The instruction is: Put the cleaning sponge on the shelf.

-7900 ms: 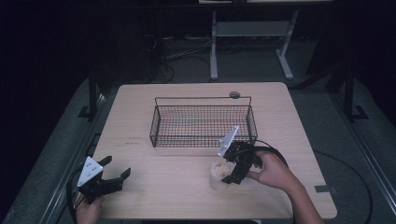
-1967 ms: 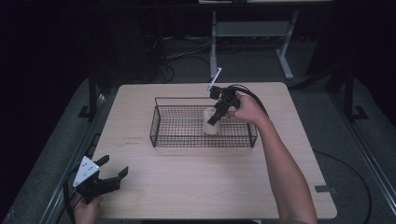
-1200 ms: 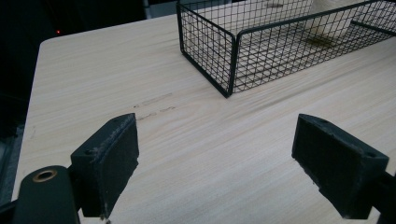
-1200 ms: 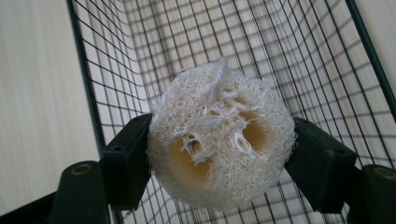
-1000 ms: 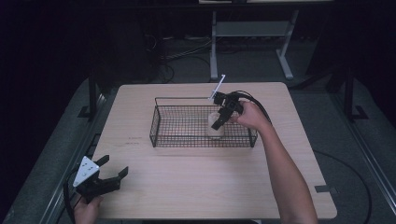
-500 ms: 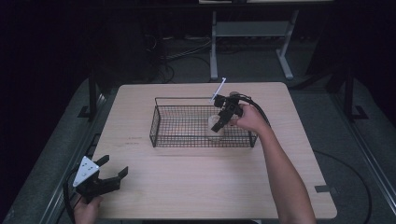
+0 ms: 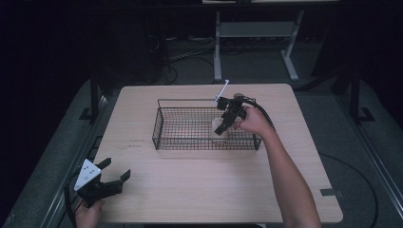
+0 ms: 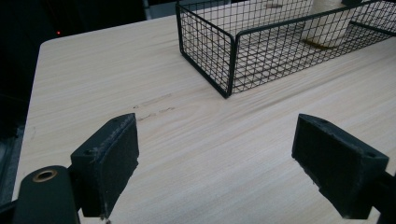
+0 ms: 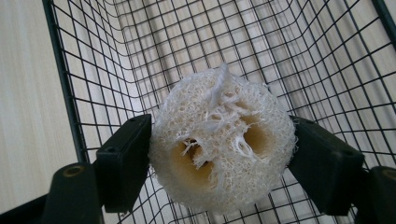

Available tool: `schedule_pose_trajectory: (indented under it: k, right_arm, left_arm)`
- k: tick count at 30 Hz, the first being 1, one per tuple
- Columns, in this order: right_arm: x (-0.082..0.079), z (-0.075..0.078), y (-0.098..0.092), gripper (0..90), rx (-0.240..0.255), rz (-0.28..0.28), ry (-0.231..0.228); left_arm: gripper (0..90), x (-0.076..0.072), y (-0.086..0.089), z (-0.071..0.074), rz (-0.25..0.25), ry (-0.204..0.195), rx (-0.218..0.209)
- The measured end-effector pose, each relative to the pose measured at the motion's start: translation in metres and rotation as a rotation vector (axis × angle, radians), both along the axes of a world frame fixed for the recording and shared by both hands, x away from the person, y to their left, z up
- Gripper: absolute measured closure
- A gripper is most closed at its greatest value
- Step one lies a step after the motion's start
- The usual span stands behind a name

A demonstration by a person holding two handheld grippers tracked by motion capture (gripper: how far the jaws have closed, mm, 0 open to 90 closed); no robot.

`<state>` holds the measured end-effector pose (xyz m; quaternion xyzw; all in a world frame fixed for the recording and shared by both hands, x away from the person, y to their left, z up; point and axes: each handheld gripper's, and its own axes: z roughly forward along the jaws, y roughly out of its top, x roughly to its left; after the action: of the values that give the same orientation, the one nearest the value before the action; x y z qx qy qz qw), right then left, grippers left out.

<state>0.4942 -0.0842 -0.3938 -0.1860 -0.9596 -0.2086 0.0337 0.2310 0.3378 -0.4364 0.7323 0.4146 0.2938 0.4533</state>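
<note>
Between the two pads of the right gripper [image 9: 219, 154] sits the loofah [image 9: 222, 144], pinched tight, with the basket [image 9: 327, 56] floor right under it.

The round fibrous loofah sponge [image 9: 222, 144] is cream with tan holes. The rectangular wire-mesh basket [image 7: 164, 124] is black. The wooden table [image 7: 199, 180] is pale beige with fine grain.

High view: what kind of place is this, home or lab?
Likely a lab or recording workspace, not a home: a bare wooden table under a dark surround, loose cables on the floor behind it, and a metal desk frame beyond.
</note>
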Motion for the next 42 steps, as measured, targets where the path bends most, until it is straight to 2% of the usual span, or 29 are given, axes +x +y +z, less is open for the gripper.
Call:
schedule_pose_trajectory:
  k: [13, 27, 42]
  right_arm:
    - [-0.003, 0.008, 0.000, 18.4, 0.013, -0.009, -0.004]
    - [-0.005, 0.017, -0.007, 17.2, 0.058, -0.016, -0.021]
    - [-0.016, 0.035, -0.012, 16.8, 0.069, -0.010, -0.059]
  left_arm:
    - [13.9, 0.002, -0.002, -0.002, -0.002, 0.009, -0.004]
    - [13.9, 0.002, -0.001, -0.002, 0.000, 0.014, 0.000]
    - [13.9, 0.001, 0.001, -0.002, 0.007, 0.015, -0.004]
